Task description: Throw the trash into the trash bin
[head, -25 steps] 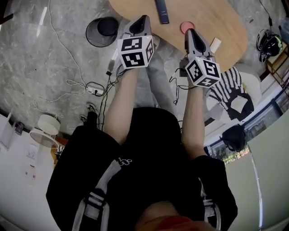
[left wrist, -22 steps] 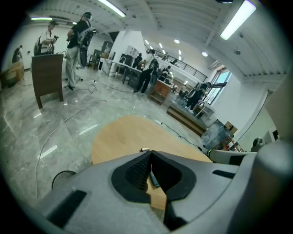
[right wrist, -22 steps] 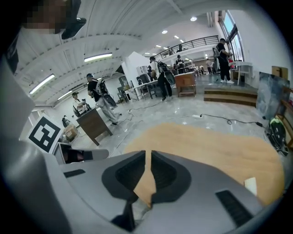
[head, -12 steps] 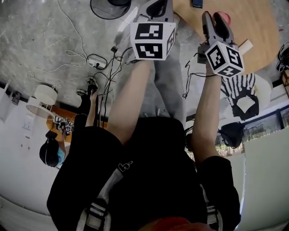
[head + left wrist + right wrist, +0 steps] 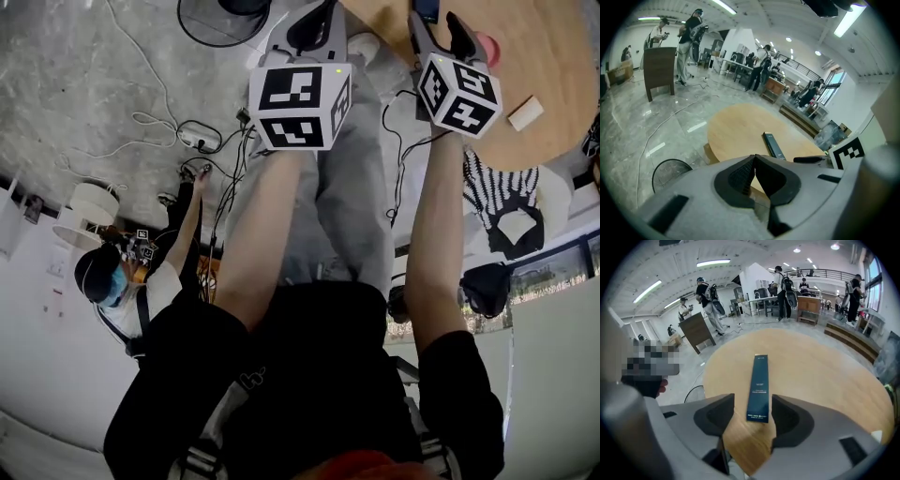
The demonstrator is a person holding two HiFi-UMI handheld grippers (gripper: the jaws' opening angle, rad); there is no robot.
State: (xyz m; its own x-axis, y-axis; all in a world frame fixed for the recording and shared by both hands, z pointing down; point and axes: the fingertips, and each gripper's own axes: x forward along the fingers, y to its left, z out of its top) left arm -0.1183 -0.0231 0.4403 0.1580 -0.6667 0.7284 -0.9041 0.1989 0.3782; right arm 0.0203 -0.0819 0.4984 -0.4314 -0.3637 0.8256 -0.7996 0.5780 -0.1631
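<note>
On the wooden table (image 5: 551,58), close to its near edge, a slim dark blue carton (image 5: 758,385) lies flat with its long side running away from the right gripper (image 5: 752,404); it is most likely the trash meant for the bin. That gripper's jaws have just been opening and stand wide, one on each side of the carton's near end. Bare wood shows between one jaw and the carton, the other jaw is just beside its edge, and neither pad presses on it, so nothing is held yet. Lining the jaws up across the carton's narrow width looks deliberate: a long thin box is easiest to pinch across its short side, and the gripper's downward tilt suits a pick from a flat top. Whether the jaw tips reach the table I cannot tell. The left gripper (image 5: 754,157) has its jaws pressed together with nothing between them; the carton lies ahead and to its right, well apart from it, so it seems the idle one. A round wire trash bin (image 5: 671,160) stands on the stone floor just beside the table, on the left gripper's side, so the carton must be carried off the table to reach it. A pink round thing (image 5: 488,49) and a small pale block (image 5: 525,112) lie elsewhere on the table.
</note>
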